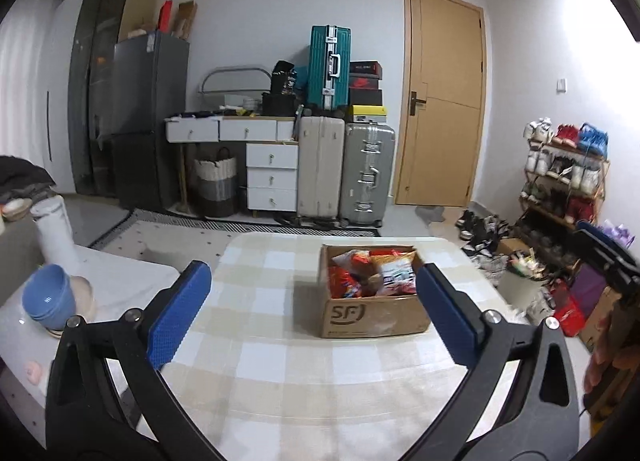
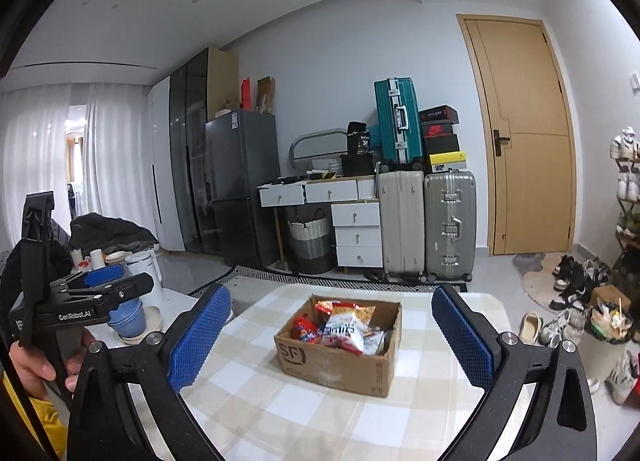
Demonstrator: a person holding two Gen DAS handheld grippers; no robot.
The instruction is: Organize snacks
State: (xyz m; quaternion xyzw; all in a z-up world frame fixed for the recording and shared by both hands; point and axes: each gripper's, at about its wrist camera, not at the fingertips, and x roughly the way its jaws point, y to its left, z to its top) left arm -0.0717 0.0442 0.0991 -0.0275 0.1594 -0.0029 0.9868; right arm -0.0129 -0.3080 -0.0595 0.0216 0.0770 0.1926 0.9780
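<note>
Viewing both wrist cameras: the cardboard box (image 2: 338,349) sits on the checked tablecloth (image 2: 256,413), roughly mid-table, and serves as landmark for every position below.

Snack packets (image 2: 348,325) fill the box, piled loosely. Red and orange bags lie toward its left wall, a white-and-black printed bag leans in the middle, and flatter packs stand against its right wall. In the left wrist view the same snack packets (image 1: 370,271) reach about to the rim of the box (image 1: 374,311). No packet is visible on the cloth around the box in either view.

Left gripper (image 1: 314,309): jaws wide apart, nothing between them, held on the near side of the box, above the cloth. Right gripper (image 2: 332,341): jaws likewise wide apart and empty, also on the near side of the box. It frames the box between its blue pads (image 2: 200,337) (framing only, no contact).

Left of the box, off the cloth: stacked blue bowls (image 1: 48,297) on a white side surface.

Progress, as a judgement: all visible snacks lie inside the box, which is where a tidy-up would leave them. The scene fits equally a box waiting to be unpacked and sorted. One moment does not decide between the two. Nothing is gripped, so no transfer is under way.
</note>
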